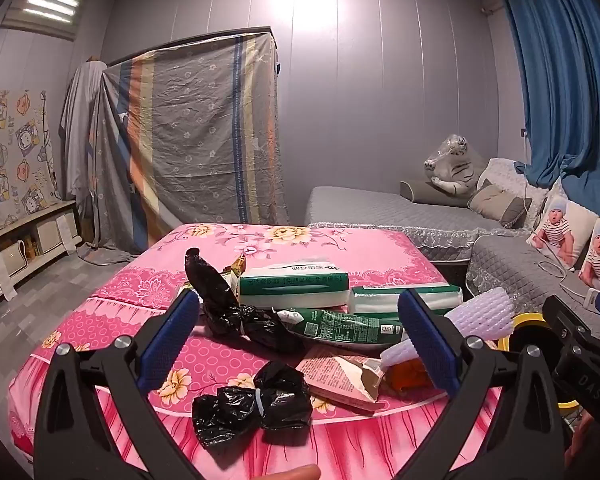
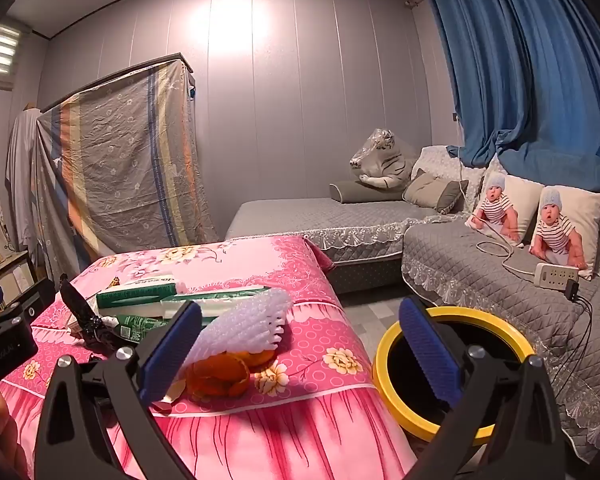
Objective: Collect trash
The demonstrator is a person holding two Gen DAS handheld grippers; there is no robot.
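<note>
Trash lies on a table with a pink floral cloth (image 1: 228, 364). In the left wrist view a tied black bag (image 1: 252, 402) lies near the front edge, a longer black bag (image 1: 236, 308) behind it, then a green wrapper (image 1: 344, 326), a torn paper carton (image 1: 340, 380), white foam netting (image 1: 480, 314) and orange peel (image 1: 410, 372). My left gripper (image 1: 300, 336) is open and empty above them. In the right wrist view my right gripper (image 2: 300, 340) is open and empty, between the foam netting (image 2: 248, 320) with orange peel (image 2: 220, 376) and a yellow-rimmed bin (image 2: 388, 364) on the floor.
Two tissue packs (image 1: 296, 284) lie at the table's middle. A grey sofa (image 2: 480, 272) with baby-print pillows, a power strip (image 2: 556, 276) and cables stands right of the bin. A draped wardrobe (image 1: 188, 140) and a low shelf (image 1: 20, 240) stand at the back left.
</note>
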